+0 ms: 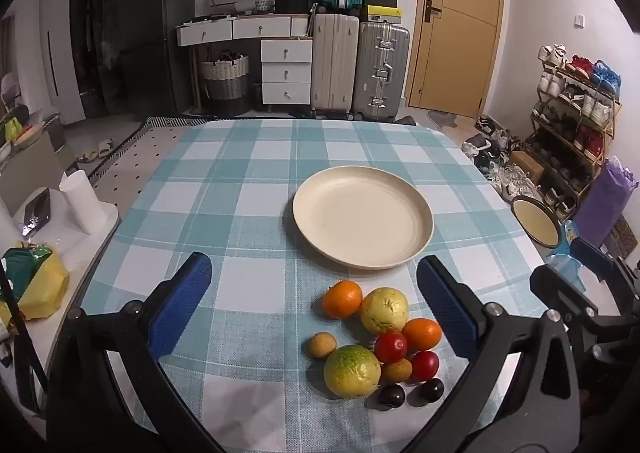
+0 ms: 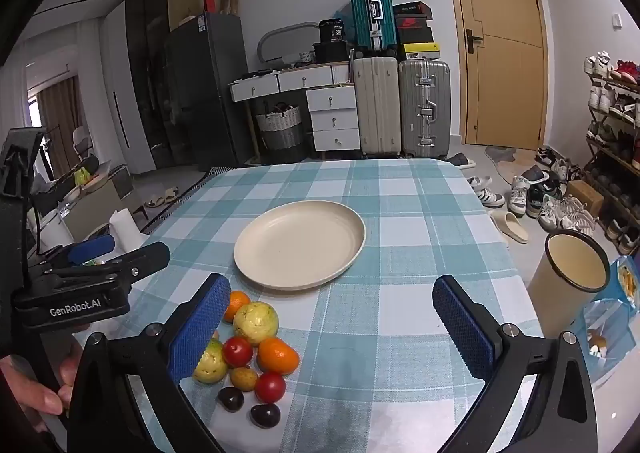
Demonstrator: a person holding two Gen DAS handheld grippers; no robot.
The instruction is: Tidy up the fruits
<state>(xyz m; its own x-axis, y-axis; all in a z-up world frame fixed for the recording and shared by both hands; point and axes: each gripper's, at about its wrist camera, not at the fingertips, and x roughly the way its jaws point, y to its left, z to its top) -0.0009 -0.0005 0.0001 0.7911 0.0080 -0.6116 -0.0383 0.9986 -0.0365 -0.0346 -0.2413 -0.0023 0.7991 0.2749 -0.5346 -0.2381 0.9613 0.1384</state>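
Observation:
A cream plate [image 1: 362, 217] [image 2: 300, 245] sits bare on the checked tablecloth. Nearer me lies a cluster of fruit: two oranges [image 1: 342, 299] [image 2: 277, 355], a yellow guava [image 1: 384, 310] [image 2: 256, 323], a green-yellow guava [image 1: 352, 371], two red tomatoes [image 1: 391, 347] [image 2: 270, 387], two brown longans [image 1: 321, 345], two dark plums [image 1: 392, 396] [image 2: 265, 415]. My left gripper [image 1: 316, 309] is open and empty, with the fruit between its fingers toward the right one. My right gripper [image 2: 332, 333] is open and empty, with the fruit by its left finger [image 2: 196, 333].
An enamel cup [image 2: 568, 285] [image 1: 536, 221] and a blue snack bag [image 2: 612, 317] stand at the table's right edge. A white paper roll [image 1: 82, 201] and a yellow bag [image 1: 40, 285] sit on a side table to the left. Shoes and suitcases lie beyond.

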